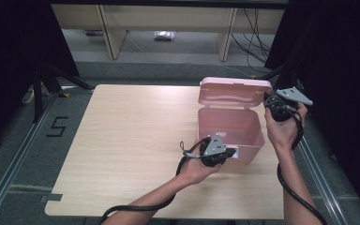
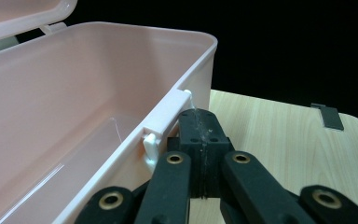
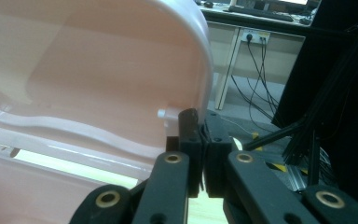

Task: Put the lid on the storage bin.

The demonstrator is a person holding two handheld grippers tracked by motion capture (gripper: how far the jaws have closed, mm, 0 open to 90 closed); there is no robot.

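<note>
Standing open at the worktop's [image 1: 122,140] right, the pink box [image 1: 229,129] has both closed grippers adjacent: left gripper [image 1: 232,152] near wall, right gripper [image 1: 268,101] lid [image 1: 234,91].

Box [image 1: 236,129] & lid [image 1: 234,91]: pale pink, translucent; latch tab [image 2: 168,112] lighter pink. Tabletop [image 1: 131,136]: light wood grain. Both hand-held grippers, left [image 1: 232,153] & right [image 1: 268,99]: black, brass-coloured rivets, grey top plates. Floor [image 1: 18,140]: grey, w/ black "5" [image 1: 57,126] mark. Backdrop black.

pink box [image 1: 232,129]: 1 | gripper: left [image 1: 232,152], right [image 1: 268,101]: 2 | table [image 1: 126,140]: 1
</note>
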